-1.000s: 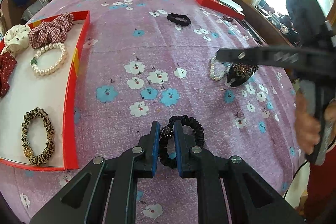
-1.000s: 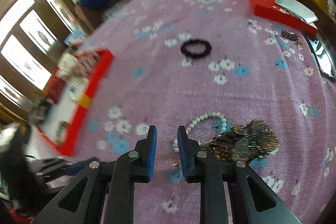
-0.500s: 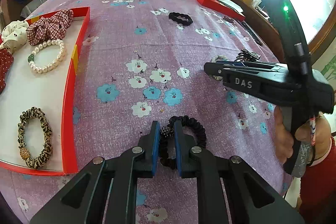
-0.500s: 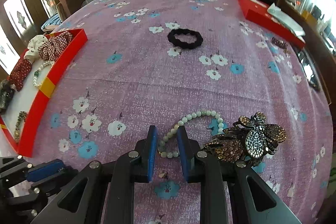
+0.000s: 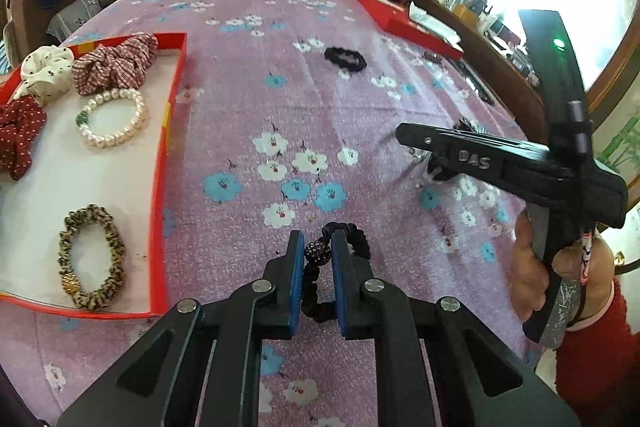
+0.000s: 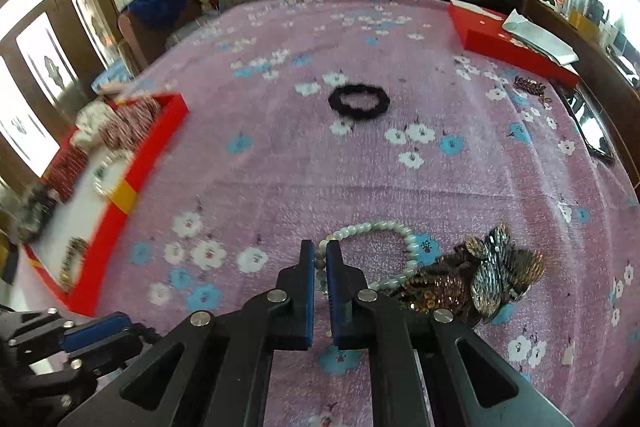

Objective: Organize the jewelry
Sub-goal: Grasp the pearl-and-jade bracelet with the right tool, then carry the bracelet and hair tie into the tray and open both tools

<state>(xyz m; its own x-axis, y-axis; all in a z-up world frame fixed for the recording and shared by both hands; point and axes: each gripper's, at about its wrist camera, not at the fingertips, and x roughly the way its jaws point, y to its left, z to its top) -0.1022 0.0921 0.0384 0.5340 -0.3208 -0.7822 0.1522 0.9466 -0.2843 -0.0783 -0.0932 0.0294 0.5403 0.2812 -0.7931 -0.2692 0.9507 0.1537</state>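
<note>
My left gripper (image 5: 317, 247) is shut on a black hair tie with a sparkly bead (image 5: 318, 251), held low over the purple floral bedspread (image 5: 312, 107), right of the red-rimmed tray (image 5: 160, 163). My right gripper (image 6: 320, 251) is shut on a pale green bead bracelet (image 6: 384, 227) lying on the bedspread, beside a sequined butterfly clip (image 6: 480, 279). The right gripper also shows in the left wrist view (image 5: 408, 135). A plain black scrunchie (image 6: 359, 100) lies farther back; it also shows in the left wrist view (image 5: 345, 59).
The tray holds a pearl bracelet (image 5: 113, 123), a leopard scrunchie (image 5: 91, 257), a plaid scrunchie (image 5: 116, 67), a cream scrunchie (image 5: 44, 75) and a red dotted one (image 5: 18, 135). A red box (image 6: 508, 39) and small beaded piece (image 6: 530, 87) lie at the far right edge.
My right gripper has closed onto the green bead bracelet. My left gripper still grips the black hair tie and has shifted slightly; the view has tilted.
</note>
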